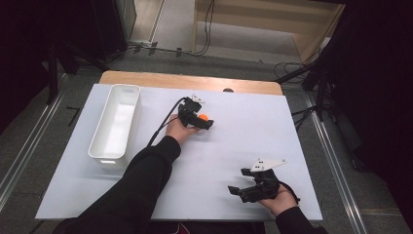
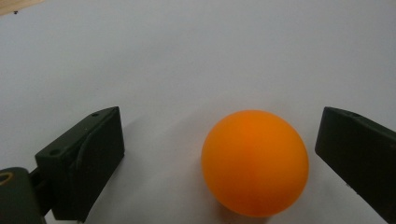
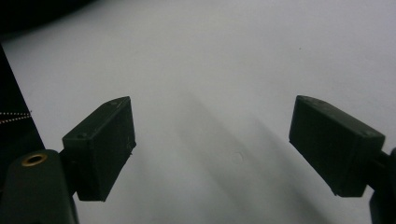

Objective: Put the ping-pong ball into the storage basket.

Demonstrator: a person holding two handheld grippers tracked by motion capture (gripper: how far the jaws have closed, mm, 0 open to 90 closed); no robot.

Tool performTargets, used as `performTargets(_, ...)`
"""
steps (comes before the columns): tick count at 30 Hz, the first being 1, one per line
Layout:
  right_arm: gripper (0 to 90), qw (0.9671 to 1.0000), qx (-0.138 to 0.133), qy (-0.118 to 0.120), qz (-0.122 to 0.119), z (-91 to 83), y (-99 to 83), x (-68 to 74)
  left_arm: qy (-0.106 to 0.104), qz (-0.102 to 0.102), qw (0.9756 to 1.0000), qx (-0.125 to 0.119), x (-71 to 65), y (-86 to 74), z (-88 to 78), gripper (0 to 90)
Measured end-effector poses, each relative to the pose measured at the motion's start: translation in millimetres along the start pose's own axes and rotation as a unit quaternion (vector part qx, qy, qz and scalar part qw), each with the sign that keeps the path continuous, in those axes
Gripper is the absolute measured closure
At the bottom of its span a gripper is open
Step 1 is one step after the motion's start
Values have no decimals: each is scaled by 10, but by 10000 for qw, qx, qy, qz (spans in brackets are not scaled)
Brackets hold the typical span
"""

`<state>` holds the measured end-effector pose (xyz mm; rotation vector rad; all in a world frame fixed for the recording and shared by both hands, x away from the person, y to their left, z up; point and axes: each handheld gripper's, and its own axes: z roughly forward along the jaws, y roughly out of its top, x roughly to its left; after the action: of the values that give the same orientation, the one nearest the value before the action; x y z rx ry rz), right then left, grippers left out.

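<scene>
**Left tool bracketing an orange ball; right tool resting apart**

Left tool (image 1: 203, 122): lying near the middle of the desk, held by the person's left hand (image 1: 179, 129), its cable trailing back over the dark sleeve. In the left gripper view the jaws are standing wide and released, one at each side of the frame, with nothing clamped.

Orange ball (image 2: 255, 163): sitting on the white sheet between those jaws, nearer the jaw at the frame's right than the one at its left, with a sliver of white surface showing on both sides, so touching neither. In the high view the ball is showing as a small orange spot at the left tool's tip.

Right tool (image 1: 238, 191): resting low at the near right part of the desk, well apart from the ball, held by the right hand (image 1: 278, 200). In the right gripper view its jaws are spread and released, framing bare white surface.

White sheet (image 1: 243, 141): covering most of the wooden desk (image 1: 146, 78).

White bin (image 1: 99, 149): a long rectangular tub standing at the left part of the sheet, well apart from the left tool.
</scene>
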<state>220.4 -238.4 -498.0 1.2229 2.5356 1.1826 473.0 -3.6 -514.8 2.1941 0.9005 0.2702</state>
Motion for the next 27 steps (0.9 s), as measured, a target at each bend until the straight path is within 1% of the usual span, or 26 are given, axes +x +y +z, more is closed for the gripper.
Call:
performTargets(2, 131, 10000, 9, -7, -9, 1, -1, 1, 40, 39, 10000, 2, -11, -2, 7, 16)
performTargets(3, 131, 10000, 6, -5, -8, 1, -2, 1, 140, 118, 9998, 52, -39, 0, 15, 18)
performTargets(4, 132, 10000, 9, -7, -1, 2, -3, 2, 140, 118, 9998, 52, -39, 0, 15, 21)
performTargets(5, 131, 10000, 9, -18, 6, 2, -3, 2, 354, 246, 9990, 96, -73, 0, 25, 39)
performTargets(6, 131, 10000, 6, -19, 16, 2, -4, 3, 354, 246, 9990, 96, -73, 0, 25, 48)
performTargets(7, 131, 10000, 1, -16, 19, 2, -5, 2, 474, 369, 9981, 128, -102, 1, 36, 51)
performTargets(10, 131, 10000, 9, -23, 38, 1, -7, 3, 453, 348, 9983, 123, -94, 0, 33, 57)
performTargets(12, 131, 10000, 11, -25, 38, 1, -8, 3, 476, 324, 9983, 100, -100, -3, 30, 62)
performTargets(14, 131, 10000, 16, -27, 35, 2, -9, 3, 482, 362, 9981, 97, -108, -7, 26, 84)
performTargets(15, 131, 10000, 16, -31, 31, 3, -9, 2, 449, 402, 9982, 68, -112, -10, 22, 84)
performTargets(16, 131, 10000, 25, -38, 15, 3, -11, -3, 382, 506, 9980, 18, -122, -19, 7, 148)
performTargets(17, 131, 10000, 28, -40, 22, 3, -12, -4, 372, 504, 9980, 9, -126, -22, 3, 169)
performTargets(20, 131, 10000, 35, -56, 42, 6, -14, -9, 358, 492, 9981, -1, -128, -28, -5, 189)
performTargets(25, 132, 9999, 39, -85, 55, 7, -15, -12, 413, 438, 9982, -70, -133, -43, -25, 275)
performTargets(27, 131, 9999, 37, -86, 54, 9, -16, -14, 406, 458, 9981, -80, -143, -47, -31, 307)
